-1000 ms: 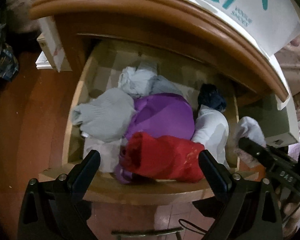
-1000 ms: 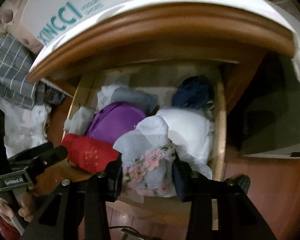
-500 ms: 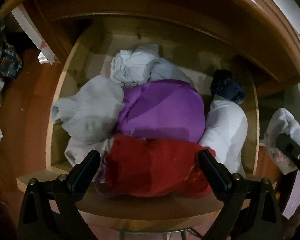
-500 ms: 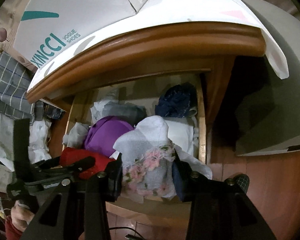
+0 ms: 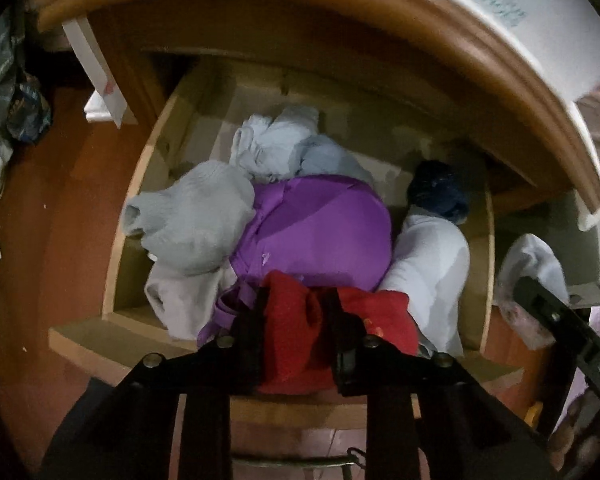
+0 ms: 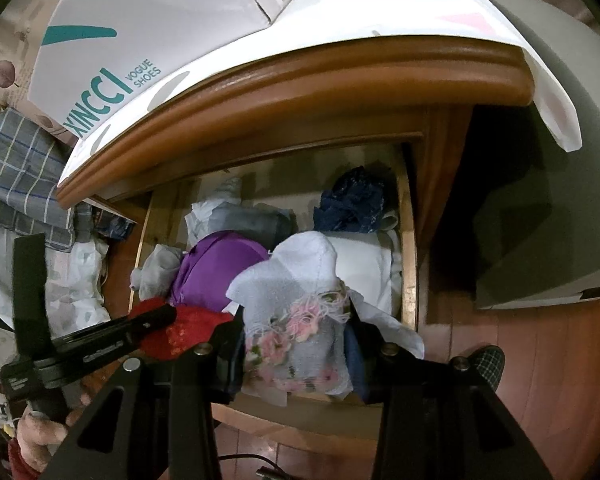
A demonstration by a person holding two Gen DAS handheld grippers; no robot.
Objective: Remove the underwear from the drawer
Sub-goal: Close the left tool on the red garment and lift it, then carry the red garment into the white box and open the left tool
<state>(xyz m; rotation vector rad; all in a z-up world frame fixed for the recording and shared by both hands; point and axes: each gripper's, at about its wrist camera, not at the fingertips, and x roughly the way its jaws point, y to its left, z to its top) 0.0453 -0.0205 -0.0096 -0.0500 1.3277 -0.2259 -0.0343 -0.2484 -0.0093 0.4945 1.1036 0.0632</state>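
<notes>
Drawer (image 5: 112, 280) open | left fingers (image 5: 256, 320) clamp red underwear (image 5: 296, 332) | right fingers (image 6: 232, 340) clamp floral underwear (image 6: 296, 328)

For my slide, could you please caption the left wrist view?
Left gripper shut on the red underwear at the open drawer's front.

both grippers are matte black with chunky angular fingers and round silver screws at the joints, the left gripper (image 6: 156, 316) has small white lettering on its side, and there's a red sleeve cuff (image 6: 20, 464).
</notes>
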